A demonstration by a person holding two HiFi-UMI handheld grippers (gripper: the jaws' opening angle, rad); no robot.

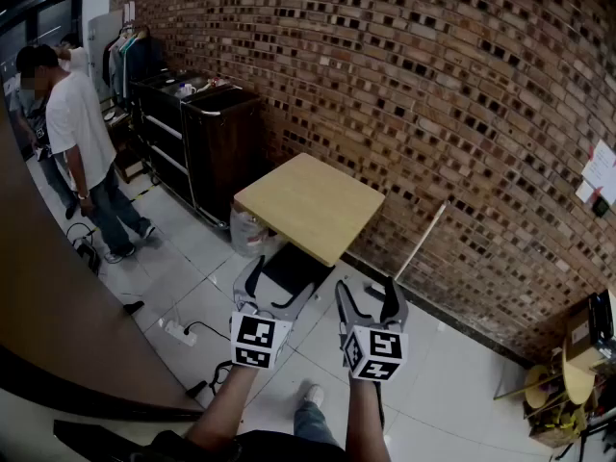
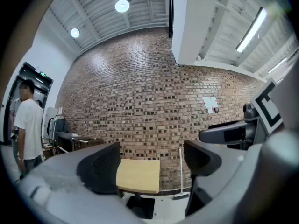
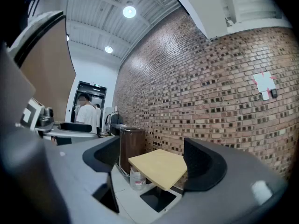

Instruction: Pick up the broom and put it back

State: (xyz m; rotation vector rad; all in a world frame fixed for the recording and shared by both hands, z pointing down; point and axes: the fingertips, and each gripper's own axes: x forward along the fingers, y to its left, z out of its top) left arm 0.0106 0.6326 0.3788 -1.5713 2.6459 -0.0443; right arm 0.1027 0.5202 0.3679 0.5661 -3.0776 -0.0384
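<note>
- The broom (image 1: 421, 242) leans on the brick wall (image 1: 462, 85), its head at the floor's (image 1: 462, 373) edge by the wall, near the bench's (image 1: 310, 205) right corner
- The left gripper (image 1: 279, 282) is held level, jaws wide apart, nothing between them
- The right gripper (image 1: 366, 296) is equally wide and empty, well apart from the broom

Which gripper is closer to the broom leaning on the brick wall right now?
Right. The right gripper sits just short of the broom, which leans on the wall beyond and slightly right of it. The left gripper is further left, facing the table.
</note>
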